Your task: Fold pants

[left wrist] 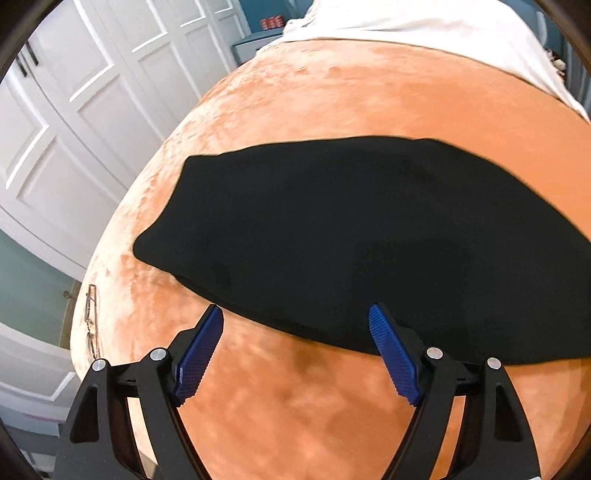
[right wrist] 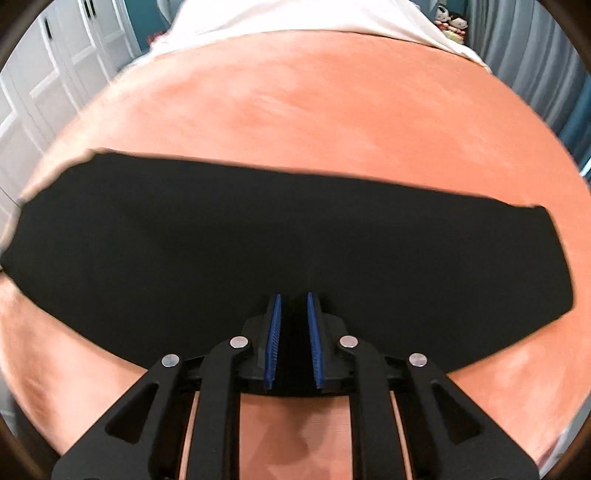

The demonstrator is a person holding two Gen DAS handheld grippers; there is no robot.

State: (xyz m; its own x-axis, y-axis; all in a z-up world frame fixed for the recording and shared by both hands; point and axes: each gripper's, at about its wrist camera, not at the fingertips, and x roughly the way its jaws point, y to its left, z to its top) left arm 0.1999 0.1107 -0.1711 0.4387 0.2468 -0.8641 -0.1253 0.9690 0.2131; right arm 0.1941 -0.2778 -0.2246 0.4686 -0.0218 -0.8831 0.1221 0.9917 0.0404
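Black pants [left wrist: 351, 240] lie flat as a long folded band across an orange plush blanket [left wrist: 295, 99]. My left gripper [left wrist: 295, 314] is open, its blue pads just at the pants' near edge, holding nothing. In the right wrist view the pants [right wrist: 258, 229] span the frame from left to right. My right gripper [right wrist: 294, 299] is nearly closed over the near edge of the pants, and black fabric fills the narrow gap between its blue pads.
The orange blanket [right wrist: 314, 92] covers a bed, with a white sheet [left wrist: 424, 22] at the far end. White panelled closet doors [left wrist: 74, 110] stand to the left. A blue cabinet [left wrist: 251, 44] sits beyond the bed. Grey curtains [right wrist: 535, 55] hang at the right.
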